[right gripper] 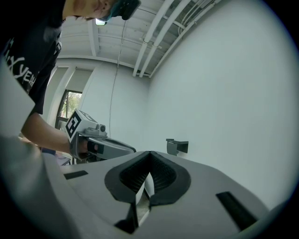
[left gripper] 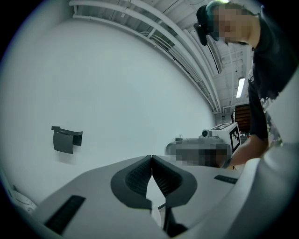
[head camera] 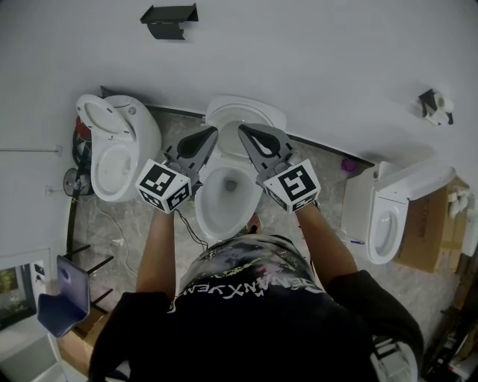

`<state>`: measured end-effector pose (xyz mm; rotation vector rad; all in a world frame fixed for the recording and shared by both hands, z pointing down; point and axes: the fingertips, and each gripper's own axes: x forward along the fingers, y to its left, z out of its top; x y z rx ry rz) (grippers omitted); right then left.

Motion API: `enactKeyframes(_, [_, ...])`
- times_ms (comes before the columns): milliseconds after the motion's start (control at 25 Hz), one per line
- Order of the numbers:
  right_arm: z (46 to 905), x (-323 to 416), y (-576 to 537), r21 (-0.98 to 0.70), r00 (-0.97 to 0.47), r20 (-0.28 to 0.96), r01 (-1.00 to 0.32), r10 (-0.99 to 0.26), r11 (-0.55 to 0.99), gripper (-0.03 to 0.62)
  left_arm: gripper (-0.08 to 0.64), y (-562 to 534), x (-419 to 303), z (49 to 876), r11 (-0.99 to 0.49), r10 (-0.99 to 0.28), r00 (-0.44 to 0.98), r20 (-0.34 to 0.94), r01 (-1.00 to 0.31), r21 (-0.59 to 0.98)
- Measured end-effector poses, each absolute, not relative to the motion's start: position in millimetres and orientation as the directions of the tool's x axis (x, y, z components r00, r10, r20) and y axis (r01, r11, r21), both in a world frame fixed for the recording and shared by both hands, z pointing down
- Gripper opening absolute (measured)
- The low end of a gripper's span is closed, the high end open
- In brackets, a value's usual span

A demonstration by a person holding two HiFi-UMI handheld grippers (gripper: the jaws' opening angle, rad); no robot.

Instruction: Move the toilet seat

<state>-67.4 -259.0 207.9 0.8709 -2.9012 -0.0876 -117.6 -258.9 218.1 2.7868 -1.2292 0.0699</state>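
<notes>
The middle toilet (head camera: pixel 226 195) stands open in front of me, with its white seat and lid (head camera: pixel 246 113) raised against the wall. Both grippers hover over the bowl with their tips near the raised seat. I cannot tell whether they touch it. My left gripper (head camera: pixel 210 134) is shut with nothing in it, and so is my right gripper (head camera: pixel 244 131). In the left gripper view the left gripper (left gripper: pixel 152 158) has its ribbed pads together against the bare wall. The right gripper (right gripper: pixel 149 154) looks the same in the right gripper view.
A second toilet (head camera: pixel 118 145) stands at the left and a third (head camera: pixel 390 213) at the right, beside a cardboard box (head camera: pixel 435 233). A black bracket (head camera: pixel 170 20) and a paper holder (head camera: pixel 437 107) hang on the wall. A blue chair (head camera: pixel 66 298) is at lower left.
</notes>
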Motion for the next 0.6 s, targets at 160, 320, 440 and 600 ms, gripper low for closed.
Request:
enactKeyframes(160, [209.1, -69.0, -260.7, 0.089, -0.829, 0.094, -0.544, -0.551, 0.834, 0.001, 0.023, -260.3, -119.1, 219.3, -0.671, -0.733, 0.675, 0.081, -0.738, 0.071])
enactKeyframes(320, [210.3, -70.9, -263.2, 0.092, -0.83, 0.096, -0.543, -0.55, 0.835, 0.001, 0.023, -262.7, -120.8, 219.1, -0.671, -0.733, 0.675, 0.081, -0.738, 0.07])
enactKeyframes(440, [211.5, -71.9, -263.3, 0.093, -0.829, 0.099, -0.542, -0.55, 0.835, 0.002, 0.023, -262.5, -122.8, 220.7, -0.67, -0.734, 0.674, 0.084, -0.739, 0.072])
enactKeyframes(600, [210.6, -71.4, -264.4, 0.096, -0.828, 0.097, -0.544, -0.551, 0.834, 0.001, 0.023, -263.4, -125.4, 221.4, -0.667, -0.737, 0.671, 0.086, -0.742, 0.073])
